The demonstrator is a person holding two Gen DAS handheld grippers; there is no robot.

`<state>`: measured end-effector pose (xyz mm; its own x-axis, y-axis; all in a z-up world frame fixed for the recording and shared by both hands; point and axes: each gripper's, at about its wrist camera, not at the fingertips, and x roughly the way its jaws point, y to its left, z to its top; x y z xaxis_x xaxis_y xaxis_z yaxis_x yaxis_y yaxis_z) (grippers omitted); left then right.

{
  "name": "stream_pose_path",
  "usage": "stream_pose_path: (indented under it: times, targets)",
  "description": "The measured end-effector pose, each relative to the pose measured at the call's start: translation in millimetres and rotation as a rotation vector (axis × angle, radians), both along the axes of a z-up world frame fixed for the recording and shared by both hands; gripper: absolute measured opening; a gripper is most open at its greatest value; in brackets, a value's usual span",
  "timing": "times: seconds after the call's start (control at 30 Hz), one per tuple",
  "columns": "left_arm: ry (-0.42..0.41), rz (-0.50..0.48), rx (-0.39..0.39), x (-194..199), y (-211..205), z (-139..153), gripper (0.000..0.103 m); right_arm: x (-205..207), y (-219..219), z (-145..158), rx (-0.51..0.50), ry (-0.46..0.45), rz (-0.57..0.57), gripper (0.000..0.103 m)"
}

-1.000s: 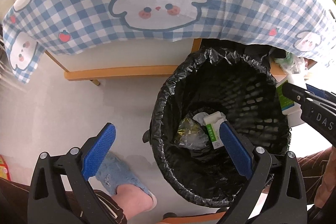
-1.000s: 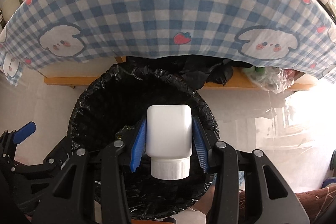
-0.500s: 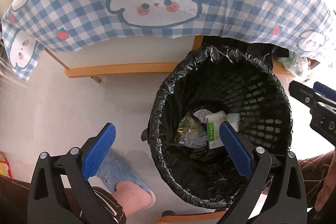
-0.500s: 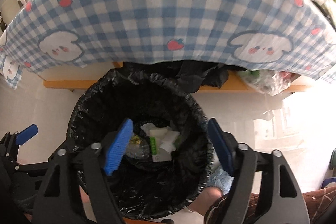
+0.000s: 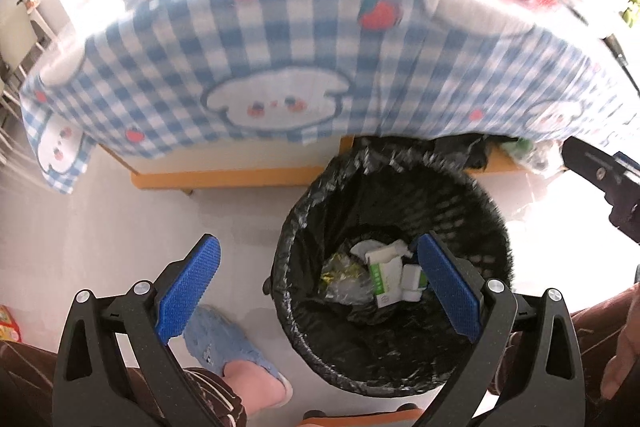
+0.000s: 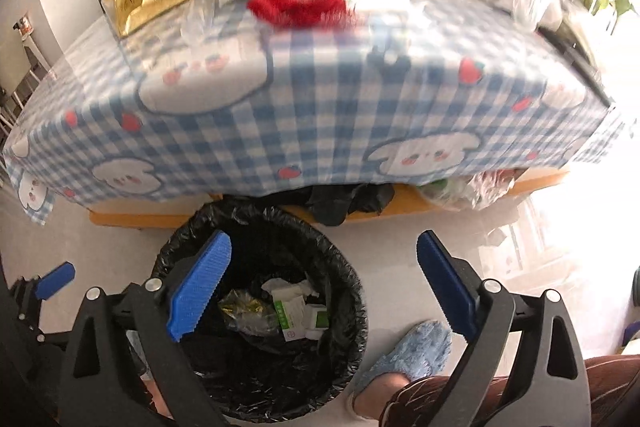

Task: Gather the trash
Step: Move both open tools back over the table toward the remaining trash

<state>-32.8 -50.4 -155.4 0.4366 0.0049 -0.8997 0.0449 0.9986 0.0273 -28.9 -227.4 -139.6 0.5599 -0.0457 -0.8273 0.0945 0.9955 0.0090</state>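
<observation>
Right gripper (image 6: 320, 283) just opened wide, empty; white bottle (image 5: 412, 281) flat in bin (image 5: 492, 211).

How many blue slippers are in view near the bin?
2: one slipper left of the bin in the left wrist view, the other slipper right of it in the right wrist view.
</observation>
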Motion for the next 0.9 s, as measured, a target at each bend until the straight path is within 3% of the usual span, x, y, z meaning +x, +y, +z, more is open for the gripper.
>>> stream_pose_path:
  times: [0.43, 0.9]
  targets:
    - [-0.055, -0.050, -0.006, -1.0, -17.3, 52.5, 0.097, -17.5, -5.8, 58.2, -0.019, -0.140, 0.022, 0.095]
    - [-0.083, -0.021, -0.013, 17.8, -11.7, 82.3, 0.097, -6.6, -6.8, 87.2, -0.035, -0.205, 0.032, 0.095]
